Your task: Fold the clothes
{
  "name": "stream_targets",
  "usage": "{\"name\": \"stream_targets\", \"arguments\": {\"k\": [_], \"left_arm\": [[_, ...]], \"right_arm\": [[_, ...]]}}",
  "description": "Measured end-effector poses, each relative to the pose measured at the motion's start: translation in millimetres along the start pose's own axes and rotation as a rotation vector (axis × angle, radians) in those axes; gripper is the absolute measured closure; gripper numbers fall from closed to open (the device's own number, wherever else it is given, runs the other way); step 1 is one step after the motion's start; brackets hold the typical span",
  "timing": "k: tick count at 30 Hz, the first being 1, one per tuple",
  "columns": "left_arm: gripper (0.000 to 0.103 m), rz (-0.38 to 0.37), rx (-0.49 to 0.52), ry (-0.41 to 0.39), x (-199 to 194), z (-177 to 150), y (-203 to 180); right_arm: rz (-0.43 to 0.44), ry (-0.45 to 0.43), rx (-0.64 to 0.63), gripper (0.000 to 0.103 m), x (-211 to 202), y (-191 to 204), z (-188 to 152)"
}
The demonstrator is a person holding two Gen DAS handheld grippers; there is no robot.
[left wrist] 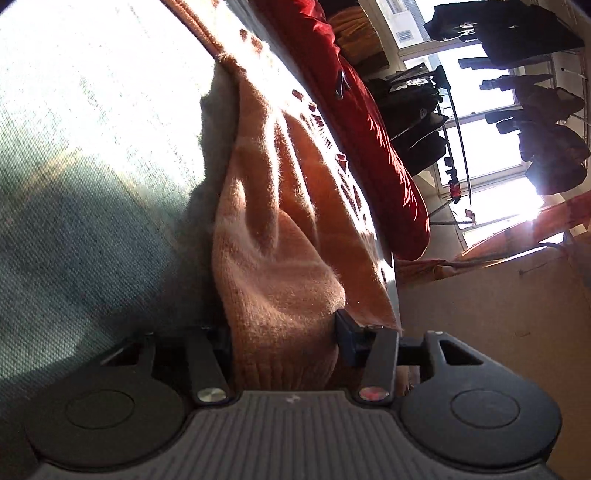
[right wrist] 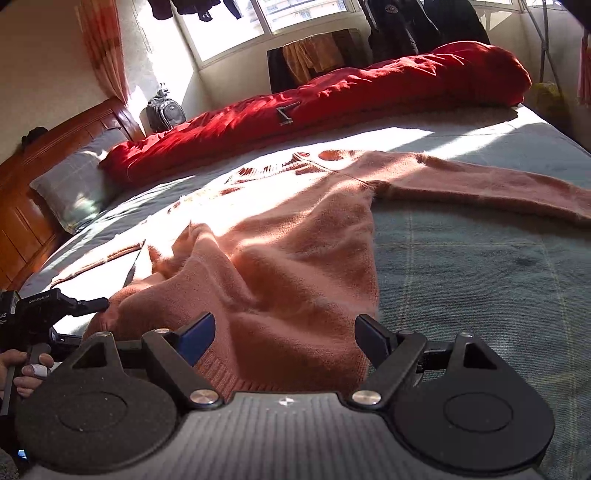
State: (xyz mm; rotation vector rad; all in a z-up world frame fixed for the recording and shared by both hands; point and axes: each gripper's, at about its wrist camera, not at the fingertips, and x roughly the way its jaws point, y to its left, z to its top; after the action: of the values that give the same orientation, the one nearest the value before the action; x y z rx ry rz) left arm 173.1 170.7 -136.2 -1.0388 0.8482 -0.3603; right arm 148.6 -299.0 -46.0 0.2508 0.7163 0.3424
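A fuzzy pink knit sweater [right wrist: 295, 236] lies spread on the grey-blue bed sheet [right wrist: 480, 266], one sleeve [right wrist: 498, 181] stretched out to the right. In the left wrist view, which is rolled sideways, my left gripper [left wrist: 284, 328] is shut on a bunched fold of the sweater [left wrist: 273, 258] at its ribbed hem, and fabric fills the gap between the fingers. The right wrist view shows that left gripper [right wrist: 92, 306] at the sweater's lower left corner, with a person's hand [right wrist: 26, 369] on its handle. My right gripper [right wrist: 286, 332] stands open over the hem, its pads clear of the knit.
A rolled red duvet [right wrist: 332, 96] lies along the far side of the bed. A grey pillow [right wrist: 77, 177] and a wooden headboard [right wrist: 44, 173] are at the left. A backpack [right wrist: 164, 110] and hanging dark clothes [right wrist: 406, 26] stand by the window.
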Motion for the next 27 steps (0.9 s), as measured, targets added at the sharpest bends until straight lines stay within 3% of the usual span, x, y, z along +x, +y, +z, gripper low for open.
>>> {"name": "stream_targets", "arguments": {"k": [1,3,8,12,15,18,22,24,26,27], "left_arm": [[0.08,0.002,-0.004,0.008,-2.2,1.9,-0.1],[0.088,-0.005,-0.001,0.019,-9.3,5.9,-3.0],[0.092,-0.037,0.093,-0.022,-50.8,22.0,-28.1],[0.091,0.069,0.157,-0.087,-75.9,32.7,-31.0],[0.094,0.267,0.247,-0.143,-92.0,33.6,-29.6],[0.094,0.354,0.364,-0.163,-100.7,24.8,-41.4],[0.088,0.392,0.629,-0.072,-82.7,-5.6,-76.8],[0.074,0.406,0.799,-0.007,-66.4,-29.9,-93.5],[0.048,0.423,0.98,0.041,-49.7,-57.5,-107.0],[0.046,0.432,1.071,0.064,-42.1,-71.2,-112.1]], "right_arm": [[-0.013,-0.006,0.005,0.017,-0.5,5.0,-1.2],[-0.036,-0.02,0.002,0.017,-2.5,14.6,-1.4],[-0.097,-0.036,-0.022,0.017,-4.6,28.9,3.4],[-0.113,-0.038,-0.029,0.017,-1.2,30.7,9.6],[-0.118,-0.013,-0.081,0.017,3.7,34.4,12.2],[-0.125,0.037,-0.188,0.017,8.6,41.5,13.2],[-0.069,0.119,-0.359,0.017,11.6,50.4,10.6],[-0.019,0.154,-0.452,0.017,11.7,58.4,5.8],[0.021,0.176,-0.547,0.017,10.6,67.5,-1.2],[0.035,0.192,-0.584,0.017,12.0,70.9,-5.7]]}}
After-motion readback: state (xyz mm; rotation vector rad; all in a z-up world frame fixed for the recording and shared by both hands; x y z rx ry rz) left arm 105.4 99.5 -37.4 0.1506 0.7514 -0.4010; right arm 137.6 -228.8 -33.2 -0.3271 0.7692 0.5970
